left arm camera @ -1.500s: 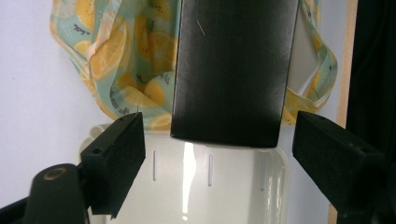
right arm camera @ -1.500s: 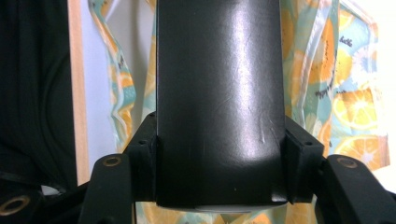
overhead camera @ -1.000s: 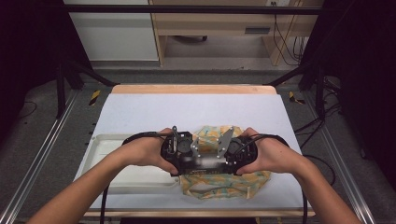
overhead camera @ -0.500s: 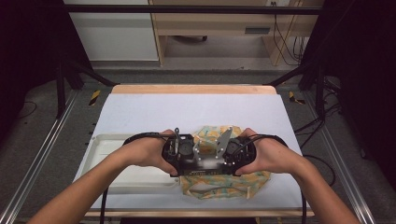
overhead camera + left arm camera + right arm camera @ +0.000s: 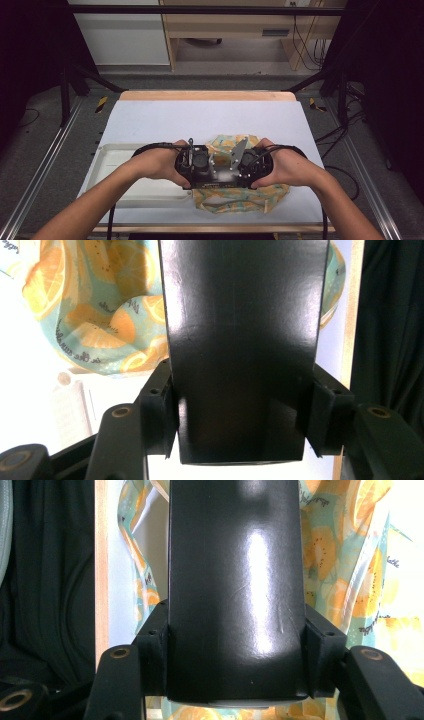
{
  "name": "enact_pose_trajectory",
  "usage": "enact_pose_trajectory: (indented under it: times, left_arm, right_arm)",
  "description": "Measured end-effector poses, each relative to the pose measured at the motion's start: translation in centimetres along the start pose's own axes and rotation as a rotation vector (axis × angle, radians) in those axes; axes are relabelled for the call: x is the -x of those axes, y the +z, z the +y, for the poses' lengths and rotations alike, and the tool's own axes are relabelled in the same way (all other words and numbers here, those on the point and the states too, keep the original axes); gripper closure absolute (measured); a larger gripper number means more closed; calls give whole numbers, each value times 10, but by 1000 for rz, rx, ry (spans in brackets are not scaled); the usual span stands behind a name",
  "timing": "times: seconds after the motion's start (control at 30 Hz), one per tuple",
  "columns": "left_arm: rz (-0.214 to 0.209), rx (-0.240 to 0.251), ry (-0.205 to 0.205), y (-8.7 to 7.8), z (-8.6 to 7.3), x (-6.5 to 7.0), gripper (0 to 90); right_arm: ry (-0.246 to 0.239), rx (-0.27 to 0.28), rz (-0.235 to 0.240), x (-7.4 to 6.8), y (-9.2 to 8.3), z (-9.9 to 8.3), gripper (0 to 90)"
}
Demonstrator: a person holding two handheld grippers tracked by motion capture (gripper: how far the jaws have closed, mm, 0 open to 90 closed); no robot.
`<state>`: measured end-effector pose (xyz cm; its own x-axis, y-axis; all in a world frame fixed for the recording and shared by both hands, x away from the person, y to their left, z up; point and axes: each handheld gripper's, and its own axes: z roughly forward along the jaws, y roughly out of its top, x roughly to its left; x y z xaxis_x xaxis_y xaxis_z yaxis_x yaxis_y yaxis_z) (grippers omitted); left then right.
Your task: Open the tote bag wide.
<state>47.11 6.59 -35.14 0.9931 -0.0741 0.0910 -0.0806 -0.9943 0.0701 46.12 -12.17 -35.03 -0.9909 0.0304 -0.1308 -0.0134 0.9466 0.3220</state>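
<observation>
- Left gripper (image 5: 240, 405) has just been closing, jaws now pressed on a black box (image 5: 242, 340)
- Right gripper (image 5: 235, 650) clamps the same box above the orange-print cloth (image 5: 265, 192)

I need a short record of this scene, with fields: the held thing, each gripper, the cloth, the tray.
held thing: black box, gripped at both ends, above the cloth
left gripper: jaws have just been closing; pads now press on the box sides
right gripper: shut on the black box
cloth: orange-slice print, crumpled on the table under the grippers
tray: white, at the table's left, beside the cloth
</observation>
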Motion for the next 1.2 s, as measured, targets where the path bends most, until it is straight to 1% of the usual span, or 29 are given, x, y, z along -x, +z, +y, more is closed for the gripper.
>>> enact_pose_trajectory:
  times: [0.1, 0.23, 0.37, 0.5, 0.57, 0.67, 0.77, 0.9, 0.93, 0.97, 1.0, 1.03, 1.07, 1.13, 1.17, 1.2]
  left_arm:
    - [8, -11, -3, 1, 1, 0, 421]
    - [23, -12, -5, 0, 0, -1, 427]
    - [28, -19, -4, -1, 0, 0, 431]
    - [31, -18, -7, -2, -1, 0, 434]
    - [30, -10, -7, -2, -2, -1, 435]
    - [38, -9, -9, -3, -4, -1, 436]
    - [37, -1, -10, -2, -4, -1, 437]
    - [36, -3, -12, -3, -5, -2, 437]
    - [35, 5, -17, -3, -6, -3, 437]
    - [36, -2, -14, -3, -7, -3, 437]
    - [38, -2, -17, -2, -8, -3, 437]
    - [38, -2, -17, -2, -8, -3, 437]
    - [37, -2, -16, -2, -8, -4, 437]
    - [38, 1, -21, -3, -10, -4, 437]
    - [39, -5, -20, -5, -11, -5, 437]
    - [41, 1, -24, -5, -12, -6, 437]
  right_arm:
    - [4, -1, -2, 0, 1, 0, 431]
    - [7, 3, -11, 1, 1, 1, 430]
    - [11, 12, -15, 0, 2, 1, 428]
    - [13, 15, -19, 0, 2, 2, 426]
    - [13, 15, -19, 0, 2, 2, 423]
    - [16, 16, -26, 0, 2, 2, 421]
    - [15, 13, -24, 1, 2, 2, 420]
    - [15, 15, -28, 1, 3, 3, 408]
    - [16, 14, -34, 2, 2, 3, 363]
    - [18, 16, -38, 2, 2, 3, 335]
    - [19, 20, -41, 3, 1, 3, 285]
    - [19, 20, -41, 3, 1, 3, 285]
    - [22, 35, -76, 2, 0, 2, 168]
    - [31, 41, -90, 2, -3, 1, 127]
    - [32, 42, -93, 2, -5, 0, 94]
    - [43, 46, -98, 3, -6, -1, 80]
